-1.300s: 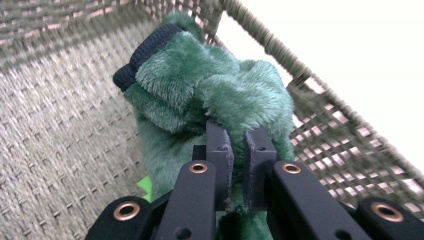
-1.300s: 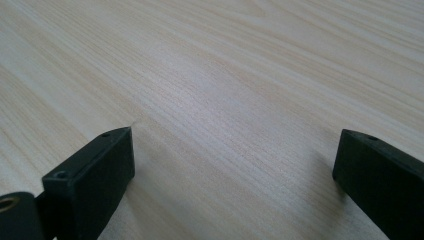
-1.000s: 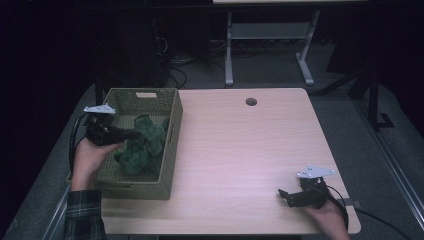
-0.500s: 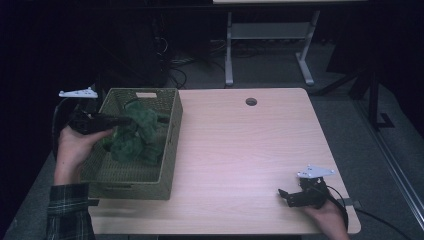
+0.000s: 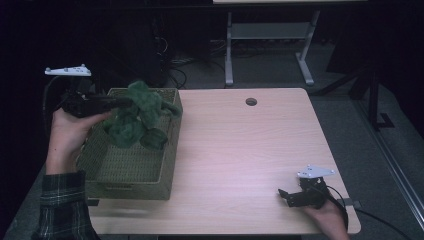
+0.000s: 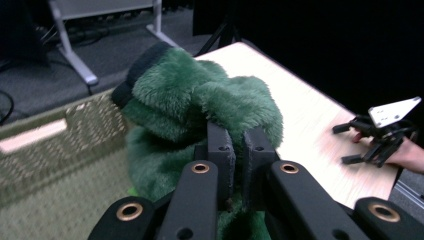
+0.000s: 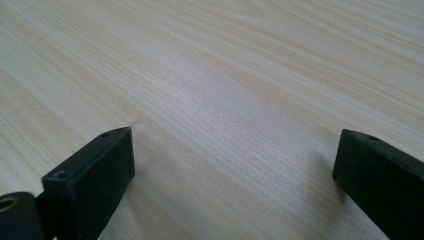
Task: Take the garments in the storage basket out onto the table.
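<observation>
Left gripper [image 6: 234, 150] pinches a green plush toy [image 5: 137, 117] above the woven basket [image 5: 125, 172] in the high view. Its own view shows both pads sunk into fur. Right gripper [image 7: 232, 145] rests wide open over bare table [image 7: 225, 60].

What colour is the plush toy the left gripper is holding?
Dark green plush toy, clearest in the left gripper view.

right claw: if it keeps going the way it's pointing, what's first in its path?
Most likely bare tabletop. The right claw is open, angled low over the wood, and nothing lies ahead between its jaws. From the high view it points left toward the woven basket, but that sits well beyond; depth is uncertain.
</observation>
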Tool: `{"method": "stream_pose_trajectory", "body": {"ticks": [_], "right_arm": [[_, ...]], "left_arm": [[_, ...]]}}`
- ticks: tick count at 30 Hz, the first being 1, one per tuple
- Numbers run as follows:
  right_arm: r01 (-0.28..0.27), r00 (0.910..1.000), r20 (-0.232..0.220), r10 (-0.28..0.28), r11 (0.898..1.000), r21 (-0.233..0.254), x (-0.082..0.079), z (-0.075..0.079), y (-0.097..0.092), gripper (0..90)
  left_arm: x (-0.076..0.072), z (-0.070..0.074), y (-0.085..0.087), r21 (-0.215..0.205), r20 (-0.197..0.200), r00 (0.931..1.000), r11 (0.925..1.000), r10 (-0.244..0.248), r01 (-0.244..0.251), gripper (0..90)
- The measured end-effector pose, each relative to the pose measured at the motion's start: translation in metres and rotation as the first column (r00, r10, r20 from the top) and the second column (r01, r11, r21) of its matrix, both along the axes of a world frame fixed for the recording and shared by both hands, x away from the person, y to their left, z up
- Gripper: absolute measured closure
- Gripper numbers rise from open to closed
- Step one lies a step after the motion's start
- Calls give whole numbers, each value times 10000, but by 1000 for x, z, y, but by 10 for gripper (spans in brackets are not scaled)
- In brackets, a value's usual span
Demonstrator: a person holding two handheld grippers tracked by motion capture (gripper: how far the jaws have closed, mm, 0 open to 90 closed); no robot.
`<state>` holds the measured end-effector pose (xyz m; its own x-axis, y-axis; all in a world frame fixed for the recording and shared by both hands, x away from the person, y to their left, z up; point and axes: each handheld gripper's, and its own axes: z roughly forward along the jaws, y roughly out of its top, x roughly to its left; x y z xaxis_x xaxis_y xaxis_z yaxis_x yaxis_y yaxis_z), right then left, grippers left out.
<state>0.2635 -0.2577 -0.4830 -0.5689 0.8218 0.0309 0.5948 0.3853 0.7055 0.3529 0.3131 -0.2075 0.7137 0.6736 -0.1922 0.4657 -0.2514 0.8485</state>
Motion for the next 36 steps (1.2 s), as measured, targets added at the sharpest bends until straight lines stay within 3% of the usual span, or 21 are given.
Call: {"method": "stream_pose_trajectory", "body": {"ticks": [8, 10, 11, 17, 26, 36], "right_arm": [[-3, 10000, 2, 3, 10000, -1, 0, 0, 0, 29], [-2, 10000, 2, 2, 10000, -2, 0, 0, 0, 29], [-4, 10000, 4, 4, 10000, -3, 0, 0, 0, 29], [-17, 10000, 14, 17, 10000, -7, 0, 0, 0, 29], [29, 10000, 0, -29, 10000, 7, 0, 0, 0, 29], [53, 10000, -46, -53, 10000, 24, 0, 0, 0, 29]], "left_arm": [[-1, 17, -29, -270, 386, 9974, 9978, -601, 611, 853], [-1, 17, -29, -270, 386, 9974, 9978, -601, 611, 853], [-1, 19, -42, -322, 451, 9964, 9968, -722, 737, 853], [1, 19, -65, -274, 504, 9938, 9945, -996, 1010, 852], [5, 13, -106, -258, 406, 9884, 9887, -1465, 1476, 852], [4, -4, -151, -533, 331, 9780, 9768, -2061, 2076, 852]]}}
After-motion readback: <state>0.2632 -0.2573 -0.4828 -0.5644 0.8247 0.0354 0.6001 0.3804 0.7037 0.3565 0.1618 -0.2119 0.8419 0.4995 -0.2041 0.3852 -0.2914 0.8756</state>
